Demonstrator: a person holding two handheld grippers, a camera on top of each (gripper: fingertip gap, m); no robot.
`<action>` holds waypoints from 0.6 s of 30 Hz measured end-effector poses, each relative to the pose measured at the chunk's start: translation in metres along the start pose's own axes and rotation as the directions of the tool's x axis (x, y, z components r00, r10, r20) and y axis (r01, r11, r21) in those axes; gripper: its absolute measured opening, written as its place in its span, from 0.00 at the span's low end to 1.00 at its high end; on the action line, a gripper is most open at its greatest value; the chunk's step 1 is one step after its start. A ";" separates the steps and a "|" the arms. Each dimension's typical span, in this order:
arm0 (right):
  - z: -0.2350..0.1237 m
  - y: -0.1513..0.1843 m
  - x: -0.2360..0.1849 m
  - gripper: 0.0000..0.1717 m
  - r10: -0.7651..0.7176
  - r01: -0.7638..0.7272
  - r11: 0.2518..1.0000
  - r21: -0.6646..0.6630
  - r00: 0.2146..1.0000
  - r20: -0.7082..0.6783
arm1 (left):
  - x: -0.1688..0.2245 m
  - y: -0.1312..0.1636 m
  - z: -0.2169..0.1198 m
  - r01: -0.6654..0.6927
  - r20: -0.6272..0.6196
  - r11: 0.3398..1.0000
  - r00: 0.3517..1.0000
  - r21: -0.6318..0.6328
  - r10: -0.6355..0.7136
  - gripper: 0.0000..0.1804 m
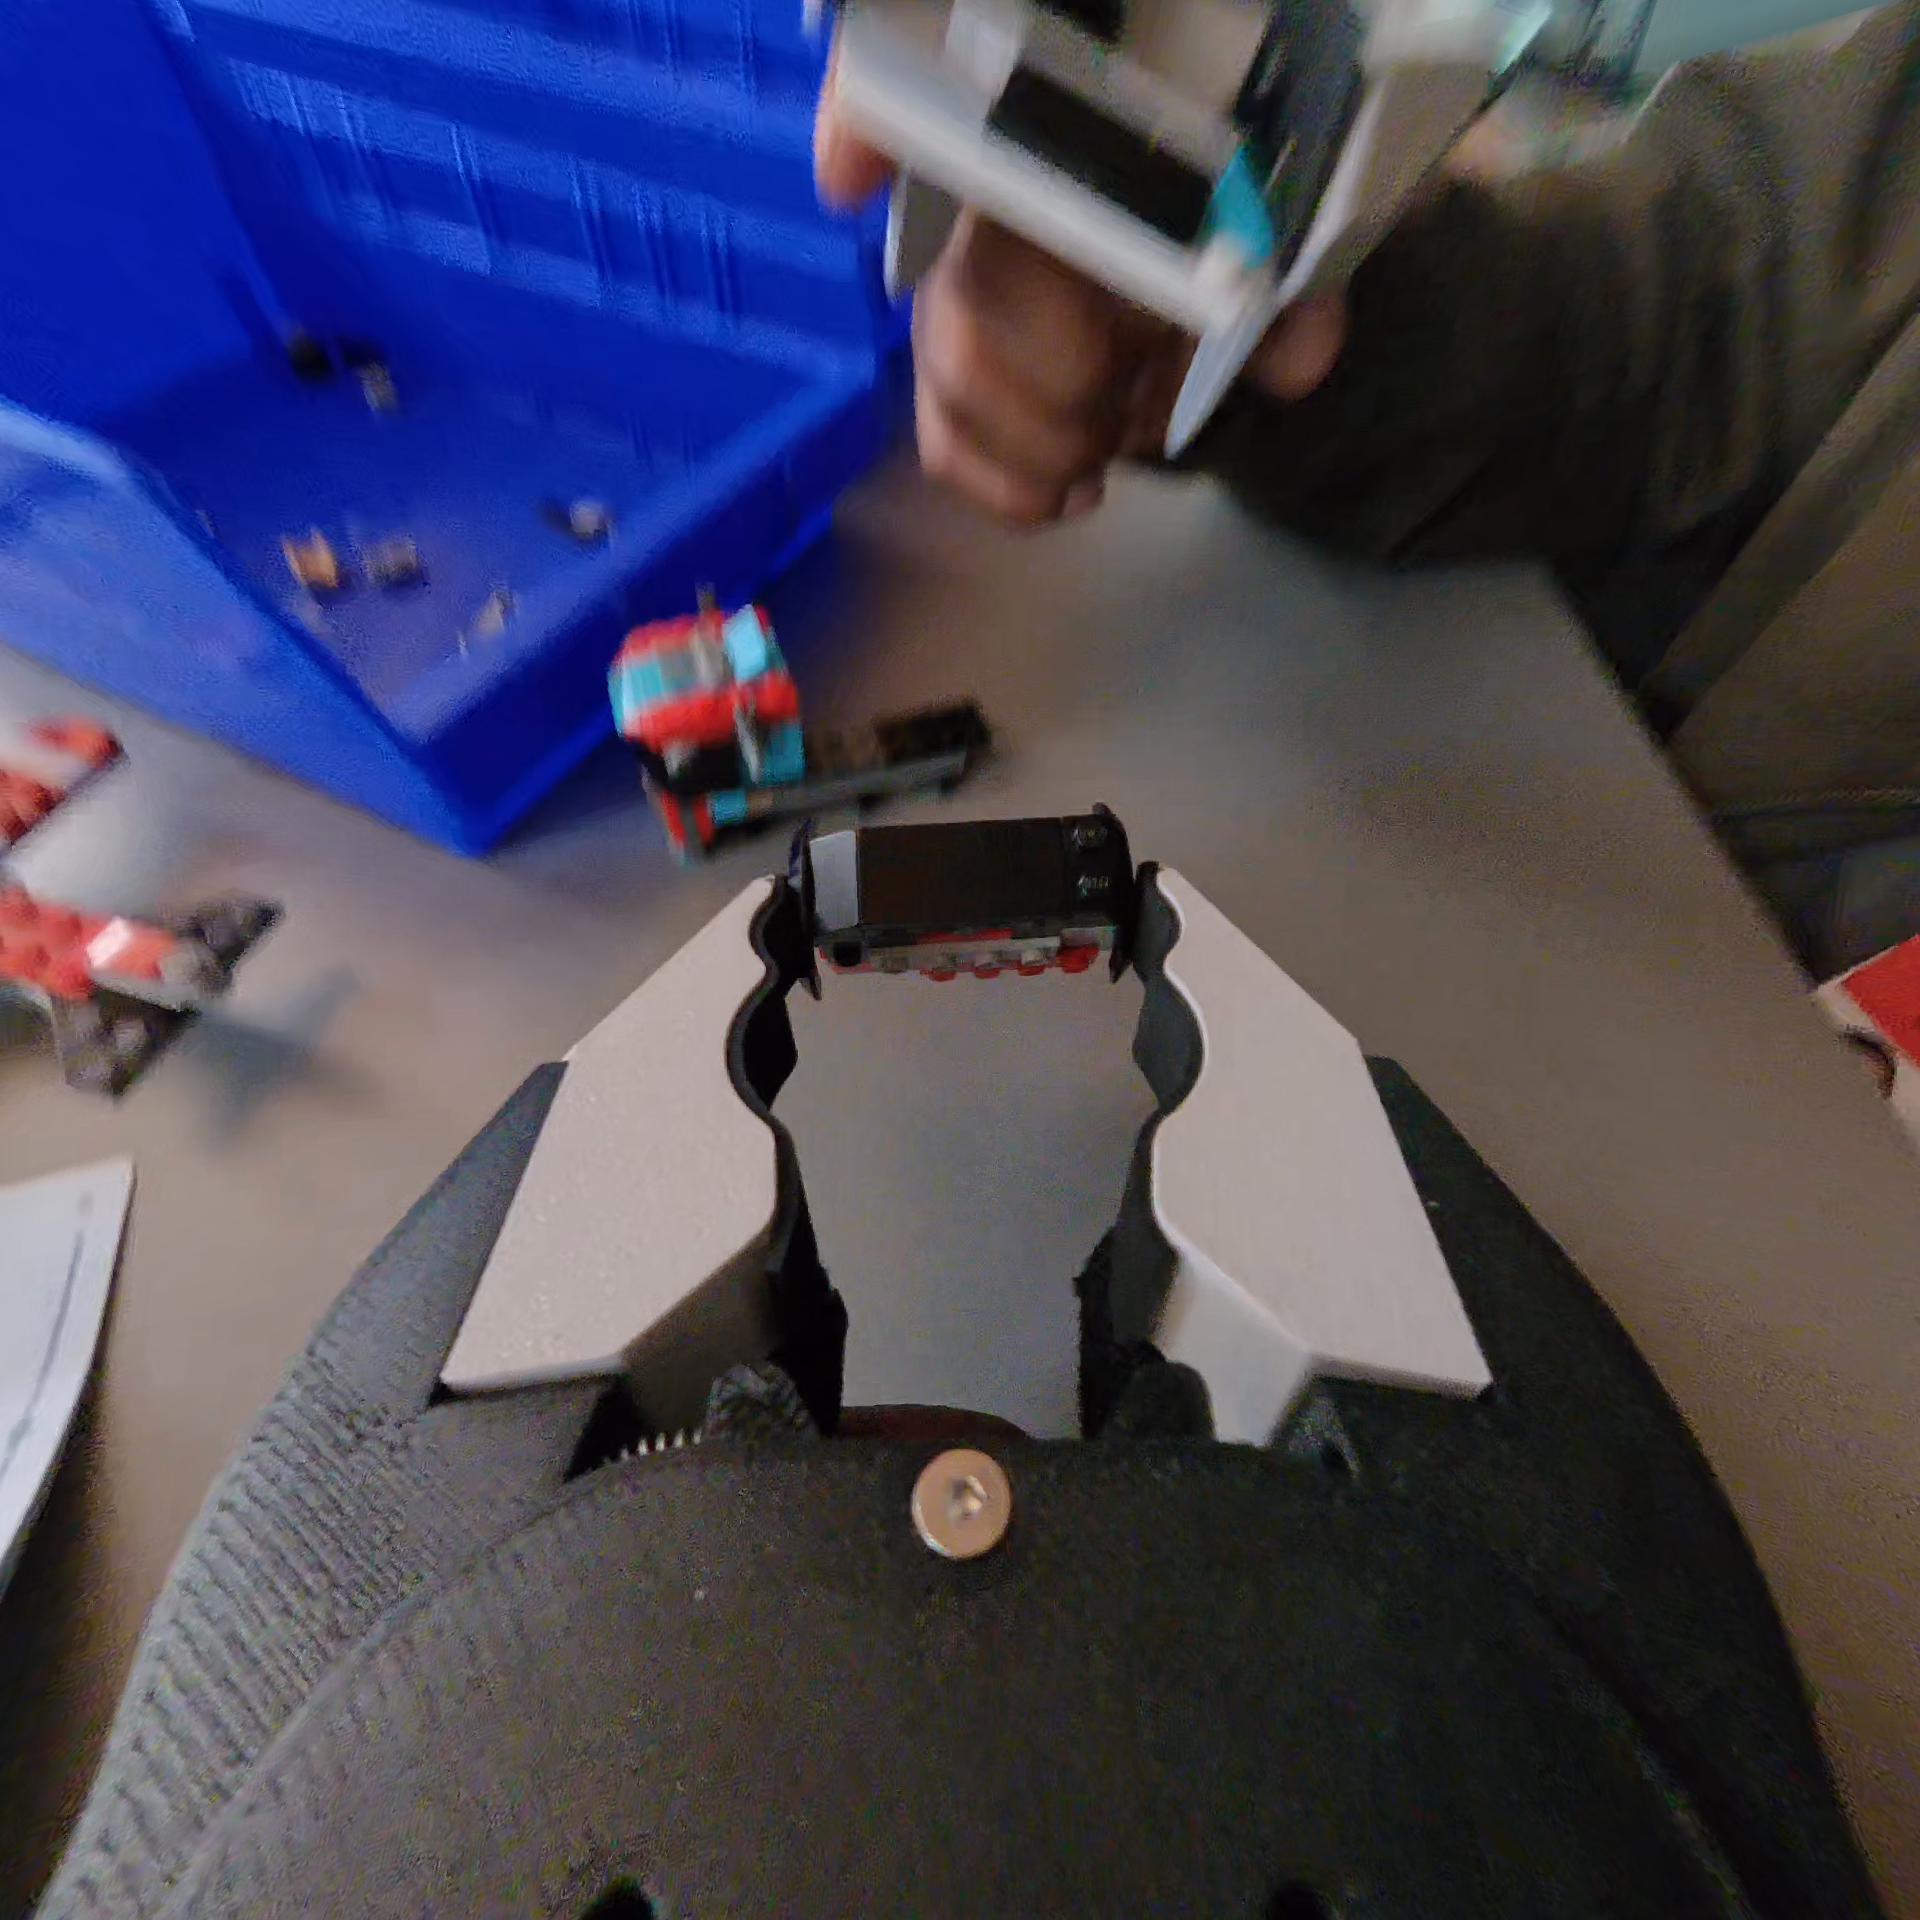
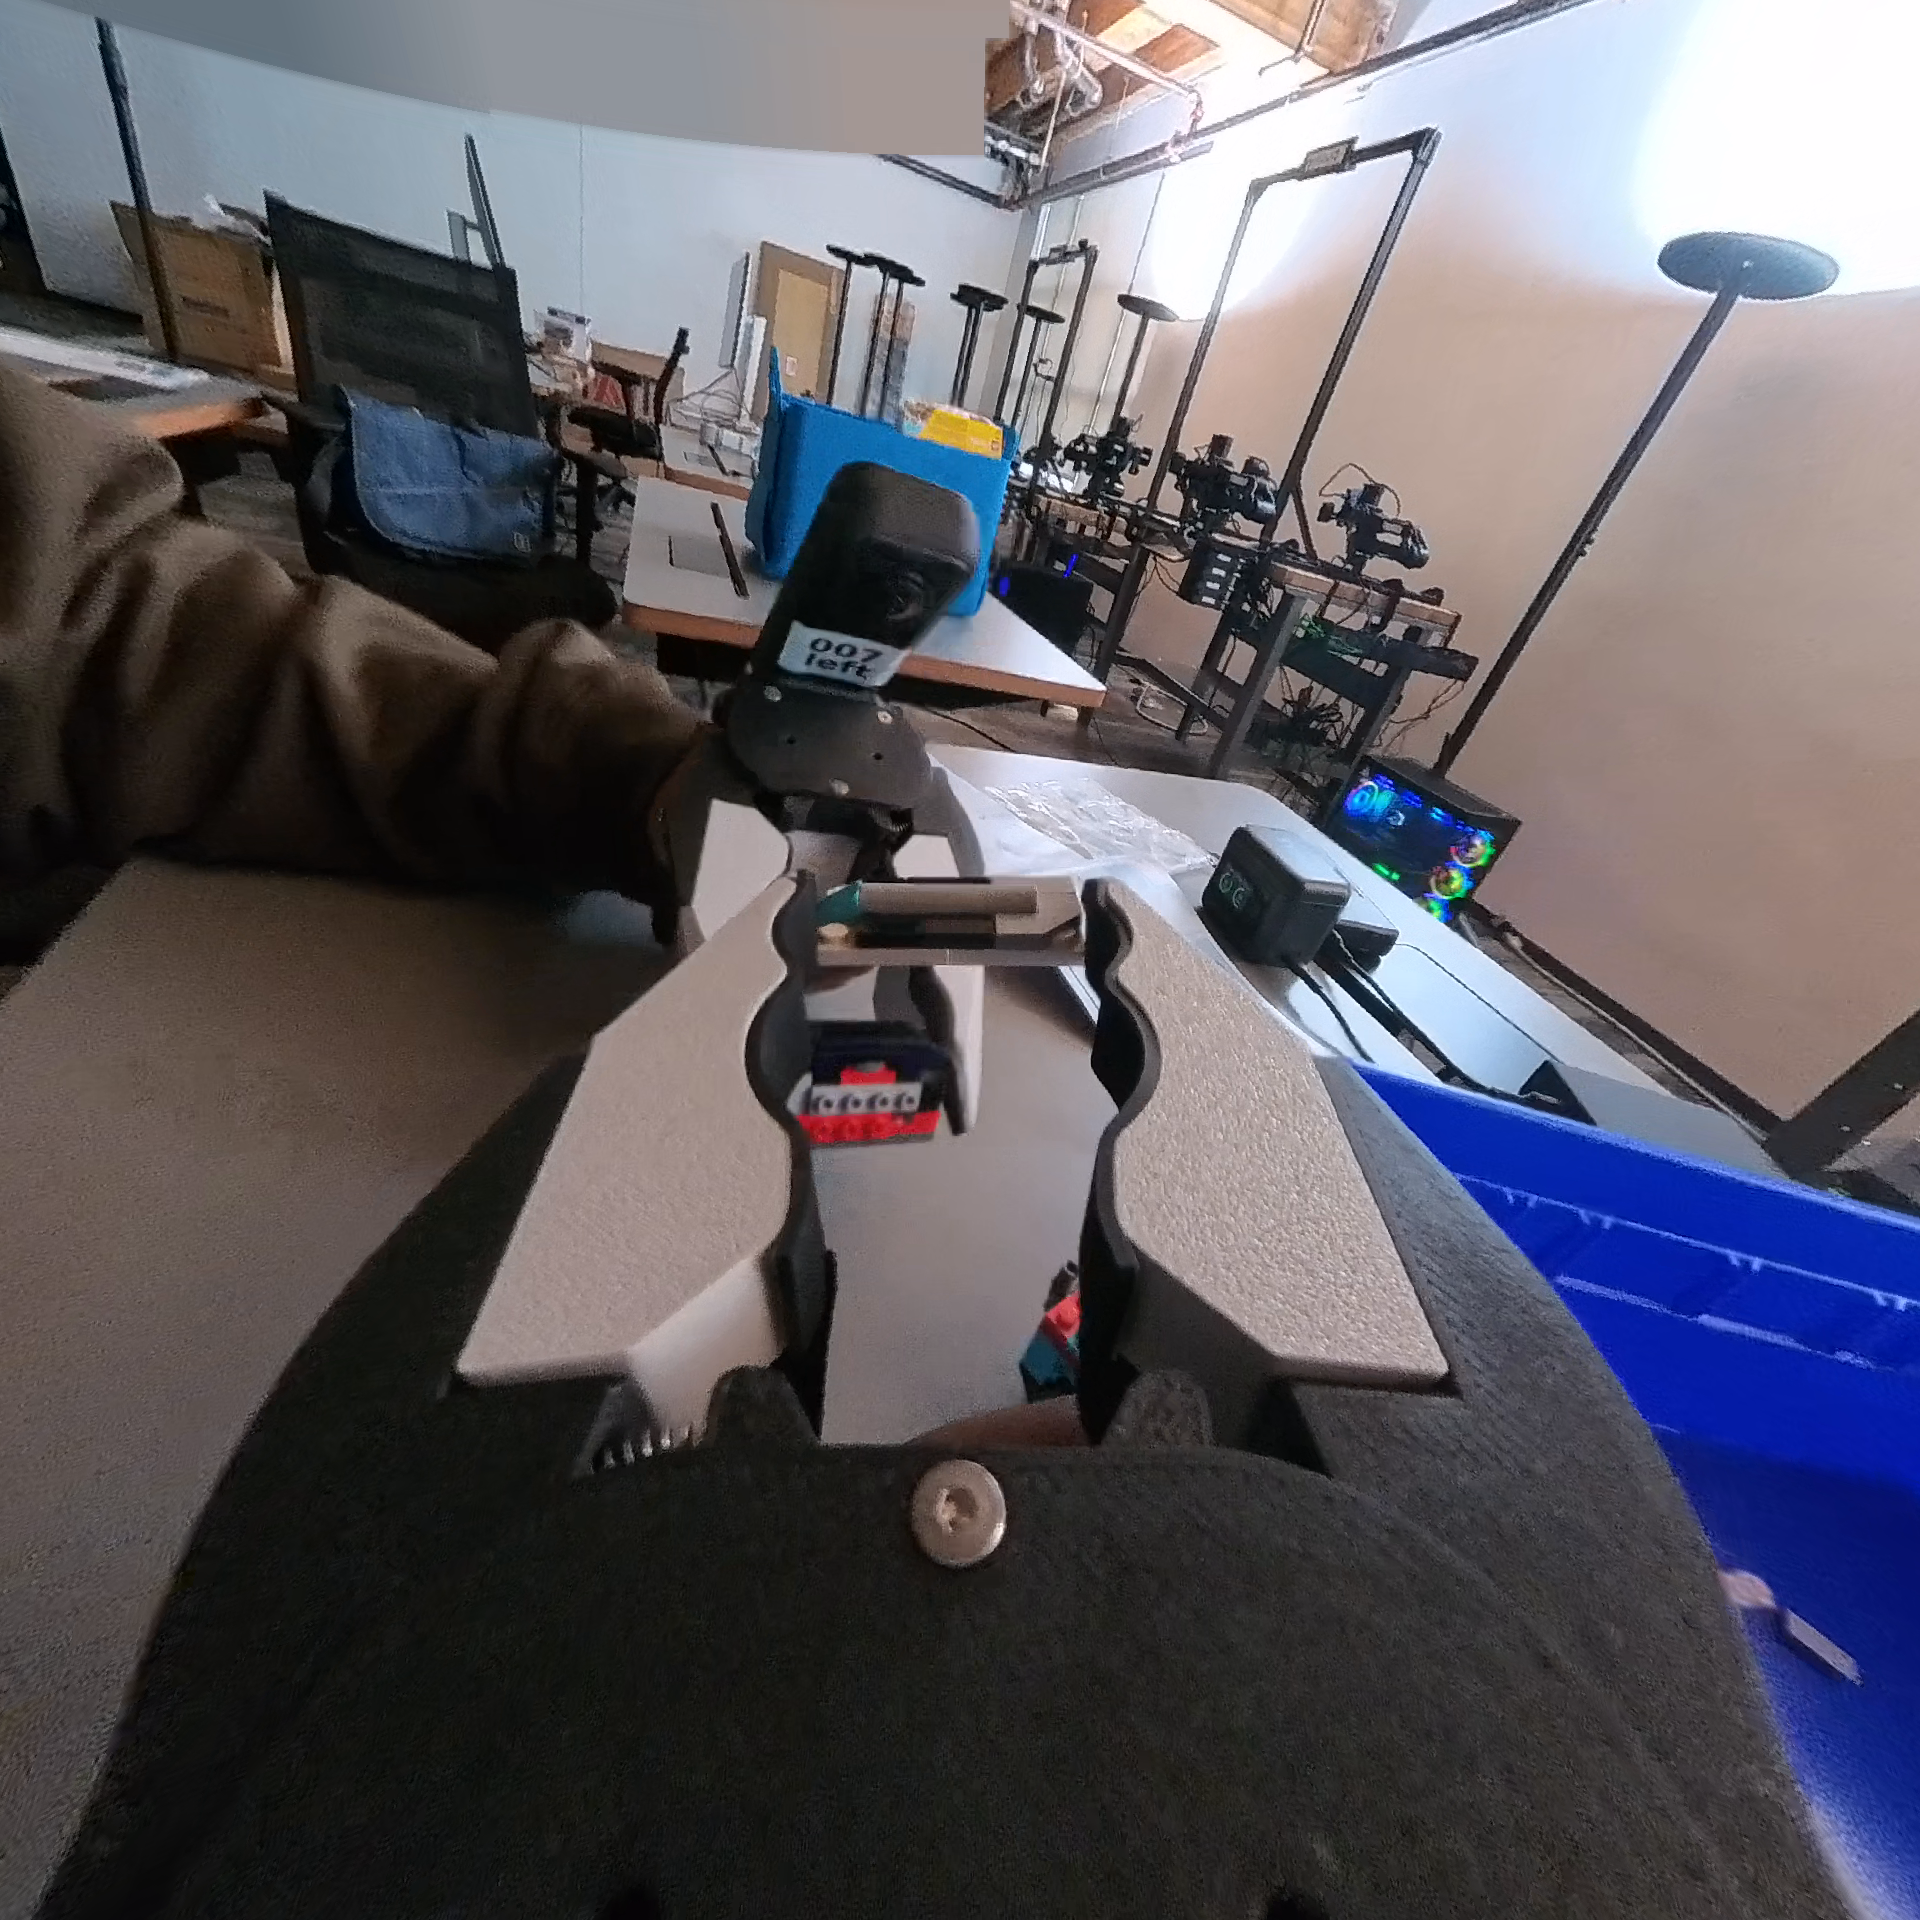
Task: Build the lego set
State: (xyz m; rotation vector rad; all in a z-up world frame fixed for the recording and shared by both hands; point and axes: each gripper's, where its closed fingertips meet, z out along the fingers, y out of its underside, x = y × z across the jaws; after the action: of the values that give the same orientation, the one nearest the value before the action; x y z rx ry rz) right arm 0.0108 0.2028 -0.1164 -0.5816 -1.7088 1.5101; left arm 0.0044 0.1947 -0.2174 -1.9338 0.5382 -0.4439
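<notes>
Bin: a blue bin [image 1: 343, 436] stood on the grey table [image 1: 1299, 727] at the left of the left wrist view; a few small loose pieces [image 1: 384, 561] lay scattered on its floor, too blurred to name. In the right wrist view its rim showed at the right.
Red builds: two red and black brick pieces [image 1: 94, 935] lay on the table left of the bin's near corner.
Paper: a white sheet [image 1: 52, 1278] lay at the left edge.
Truck: a red and teal brick truck [image 1: 717, 717] sat just beside the bin's corner, its dark flat bed running off to the right.
Left gripper: the left gripper [image 1: 961, 914] pinched a black block [image 1: 966, 883] with red and grey studs along its underside, one pad pressed on each end. The block hung above the table, long axis level and crosswise, from finger to finger.
Right gripper: the right gripper [image 2: 940, 925] pinched a grey part [image 2: 956, 925] with a teal bit at its left end, both pads against its ends. Its long axis also ran crosswise between the fingers. It was raised above the left gripper.
Hand: a hand [image 1: 1039, 384] in a dark sleeve held the right gripper.
Far bin: a lighter blue bin [image 2: 873, 499] stood on a farther table, with something yellow at its top.
</notes>
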 end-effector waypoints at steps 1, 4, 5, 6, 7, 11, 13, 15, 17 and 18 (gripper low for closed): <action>-0.001 -0.004 0.000 0.31 0.022 -0.022 1.000 0.017 1.000 0.004 | 0.005 -0.016 -0.003 -0.012 -0.016 0.995 1.000 0.102 0.014 0.36; -0.003 -0.018 0.000 0.31 0.100 -0.101 0.992 0.074 0.995 0.022 | 0.022 -0.058 -0.019 0.005 -0.069 0.918 0.997 0.396 0.024 0.36; -0.003 -0.024 -0.001 0.31 0.129 -0.132 0.986 0.099 0.991 0.032 | 0.027 -0.068 -0.023 0.015 -0.082 0.882 0.996 0.471 0.026 0.36; -0.004 -0.031 -0.001 0.31 0.160 -0.164 0.978 0.125 0.986 0.047 | 0.031 -0.076 -0.027 0.029 -0.092 0.845 0.995 0.534 0.024 0.36; -0.004 -0.037 -0.002 0.31 0.190 -0.198 0.969 0.149 0.980 0.066 | 0.034 -0.082 -0.030 0.048 -0.105 0.811 0.994 0.583 0.017 0.37; -0.001 -0.056 -0.011 0.31 0.287 -0.311 0.932 0.188 0.947 0.148 | 0.044 -0.098 -0.036 0.095 -0.136 0.716 0.991 0.692 0.001 0.37; 0.002 -0.062 -0.015 0.31 0.317 -0.346 0.920 0.185 0.933 0.173 | 0.047 -0.103 -0.040 0.109 -0.147 0.680 0.989 0.725 -0.001 0.37; 0.007 -0.063 -0.020 0.31 0.337 -0.367 0.916 0.163 0.923 0.183 | 0.049 -0.105 -0.044 0.111 -0.148 0.659 0.989 0.744 0.000 0.37; 0.012 -0.062 -0.023 0.31 0.352 -0.377 0.916 0.136 0.919 0.179 | 0.051 -0.106 -0.046 0.111 -0.149 0.644 0.989 0.757 0.005 0.37; 0.015 -0.062 -0.025 0.31 0.360 -0.385 0.914 0.126 0.915 0.182 | 0.051 -0.107 -0.047 0.113 -0.151 0.635 0.988 0.764 0.005 0.37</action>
State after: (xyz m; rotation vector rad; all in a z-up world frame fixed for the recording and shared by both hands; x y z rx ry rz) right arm 0.0238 0.1625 -0.0624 -0.7545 -1.6329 1.9897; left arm 0.0402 0.1701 -0.0971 -1.0764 0.2911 -0.7192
